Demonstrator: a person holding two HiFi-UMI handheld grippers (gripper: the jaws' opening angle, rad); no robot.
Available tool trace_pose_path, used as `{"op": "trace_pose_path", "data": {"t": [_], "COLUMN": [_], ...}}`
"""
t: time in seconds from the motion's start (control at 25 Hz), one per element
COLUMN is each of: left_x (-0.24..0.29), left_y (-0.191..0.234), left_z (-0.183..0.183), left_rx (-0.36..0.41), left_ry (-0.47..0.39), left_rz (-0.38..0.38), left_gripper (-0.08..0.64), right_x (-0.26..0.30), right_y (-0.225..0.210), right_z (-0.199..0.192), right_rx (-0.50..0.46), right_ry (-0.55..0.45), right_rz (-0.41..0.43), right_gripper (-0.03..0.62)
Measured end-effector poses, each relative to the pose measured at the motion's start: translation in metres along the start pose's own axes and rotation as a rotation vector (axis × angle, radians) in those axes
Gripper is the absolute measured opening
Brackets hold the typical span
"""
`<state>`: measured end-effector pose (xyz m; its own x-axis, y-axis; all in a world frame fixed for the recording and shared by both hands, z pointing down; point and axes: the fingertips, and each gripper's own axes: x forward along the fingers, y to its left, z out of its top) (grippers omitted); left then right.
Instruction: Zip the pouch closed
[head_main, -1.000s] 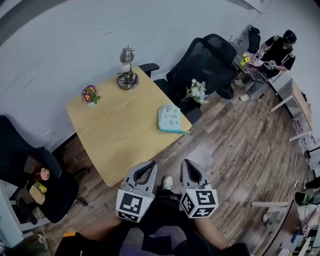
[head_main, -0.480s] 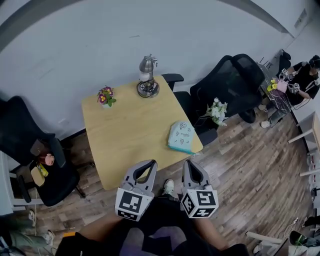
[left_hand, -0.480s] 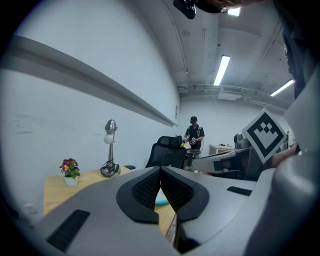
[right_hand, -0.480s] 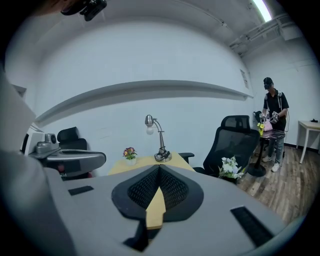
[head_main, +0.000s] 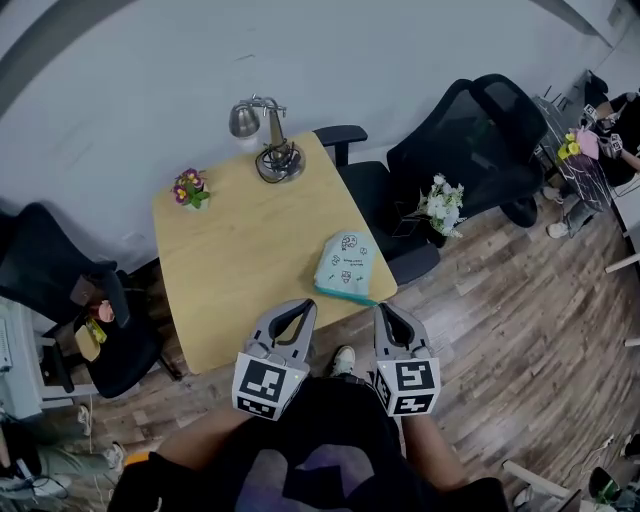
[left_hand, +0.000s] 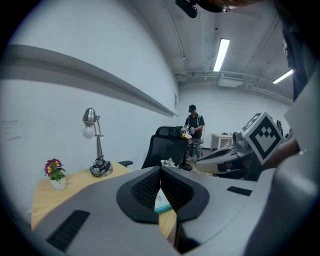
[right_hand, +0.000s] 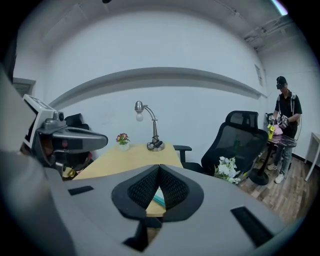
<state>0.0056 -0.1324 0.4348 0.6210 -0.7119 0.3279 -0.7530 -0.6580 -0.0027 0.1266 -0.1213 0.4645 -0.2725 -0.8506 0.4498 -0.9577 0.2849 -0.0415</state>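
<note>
A pale teal pouch (head_main: 343, 265) with small printed pictures lies flat on the wooden table (head_main: 240, 260), close to its near right corner. Both grippers hang in front of the table's near edge, short of the pouch. My left gripper (head_main: 303, 306) is shut with nothing in it, and so is my right gripper (head_main: 383, 308). In the left gripper view the jaws meet at the tips (left_hand: 160, 169), and a strip of the pouch (left_hand: 161, 200) shows below them. The right gripper view shows the same: closed tips (right_hand: 159, 166) with the pouch (right_hand: 157, 197) beyond.
A silver desk lamp (head_main: 262, 140) and a small flower pot (head_main: 188, 188) stand at the table's far side. Black office chairs (head_main: 470, 130) (head_main: 60, 300) flank the table, with white flowers (head_main: 442, 203) on the right one. A person (head_main: 600, 110) works far right.
Both grippers have come forward to the table's near edge, side by side and still shut. The pouch now lies just ahead of their tips.
</note>
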Motion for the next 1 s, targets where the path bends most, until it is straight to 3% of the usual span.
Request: {"op": "trace_pose_path", "data": {"t": [0.12, 0.32, 0.56, 0.72, 1.0], "left_x": [0.024, 0.058, 0.087, 0.102, 0.112], "left_y": [-0.013, -0.028, -0.044, -0.055, -0.070], "left_z": [-0.006, -0.041, -0.073, -0.098, -0.142], "left_rx": [0.021, -0.015, -0.005, -0.027, -0.038], "left_ry": [0.030, 0.124, 0.201, 0.248, 0.347], "left_rz": [0.002, 0.019, -0.042, -0.092, -0.154], "left_gripper": [0.011, 0.011, 0.011, 0.012, 0.012], "right_x": [0.007, 0.020, 0.038, 0.052, 0.071], "right_y": [-0.024, -0.047, -0.058, -0.064, -0.055], "right_z": [-0.018, -0.050, -0.076, -0.094, -0.135], "right_rx": [-0.035, -0.109, -0.182, -0.298, -0.501], "right_ry": [0.034, 0.111, 0.197, 0.275, 0.389], "right_rz": [0.033, 0.102, 0.156, 0.161, 0.253], "right_gripper": [0.015, 0.017, 0.021, 0.088, 0.127]}}
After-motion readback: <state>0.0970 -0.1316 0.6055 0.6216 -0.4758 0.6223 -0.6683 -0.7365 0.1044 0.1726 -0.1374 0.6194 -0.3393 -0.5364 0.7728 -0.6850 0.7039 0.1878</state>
